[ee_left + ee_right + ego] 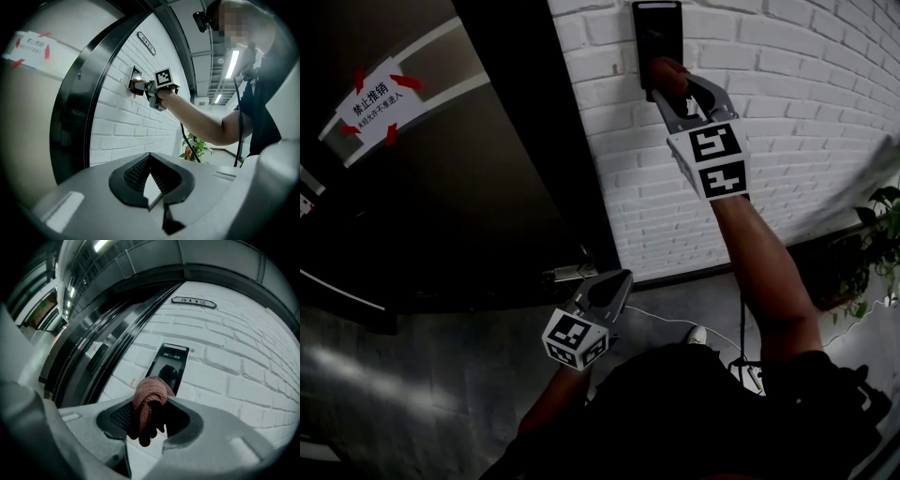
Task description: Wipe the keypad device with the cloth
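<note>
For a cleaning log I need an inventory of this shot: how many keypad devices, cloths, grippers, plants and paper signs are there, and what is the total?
1 keypad device
1 cloth
2 grippers: left gripper, right gripper
1 plant
1 paper sign
Total: 6

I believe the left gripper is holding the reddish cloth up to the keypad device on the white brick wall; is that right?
Not quite: it is the right gripper that holds the reddish cloth up to the keypad device on the white brick wall, as the right gripper view shows. The left gripper hangs low, empty.
</note>
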The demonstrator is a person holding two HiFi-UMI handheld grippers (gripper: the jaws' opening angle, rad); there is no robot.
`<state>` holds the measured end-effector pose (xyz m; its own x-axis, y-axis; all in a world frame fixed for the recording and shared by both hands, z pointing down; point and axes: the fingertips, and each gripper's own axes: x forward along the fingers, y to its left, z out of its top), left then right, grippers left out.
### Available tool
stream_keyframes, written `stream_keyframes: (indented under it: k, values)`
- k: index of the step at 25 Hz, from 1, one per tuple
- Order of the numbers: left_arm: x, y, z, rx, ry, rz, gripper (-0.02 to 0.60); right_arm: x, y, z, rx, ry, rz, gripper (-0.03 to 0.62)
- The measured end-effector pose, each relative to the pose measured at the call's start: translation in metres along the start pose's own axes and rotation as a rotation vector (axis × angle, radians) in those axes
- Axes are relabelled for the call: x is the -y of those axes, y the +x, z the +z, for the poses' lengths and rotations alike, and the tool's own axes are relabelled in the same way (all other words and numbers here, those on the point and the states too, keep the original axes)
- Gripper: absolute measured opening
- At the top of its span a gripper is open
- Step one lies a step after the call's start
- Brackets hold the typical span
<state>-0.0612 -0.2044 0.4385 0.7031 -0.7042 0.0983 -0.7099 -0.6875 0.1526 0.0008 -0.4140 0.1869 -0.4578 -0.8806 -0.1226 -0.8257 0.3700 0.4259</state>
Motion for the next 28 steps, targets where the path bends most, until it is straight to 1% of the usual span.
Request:
stream_keyframes:
  k: [9,18,28]
  values:
    - [0.004,0.0,-0.001,0.0,0.0,-0.008,0.015,-0.008,-0.003,-0.017,-0.033,0.012,0.019,0.141]
    - [0.002,-0.008,-0.004,-0.002,-0.005,0.002,0.015,-0.02,-0.004,-0.035,-0.073,0.031,0.045,0.141]
    - [0.005,-0.015,-0.003,0.002,0.001,-0.005,0.016,-0.021,-0.005,-0.039,-0.1,0.045,0.045,0.142]
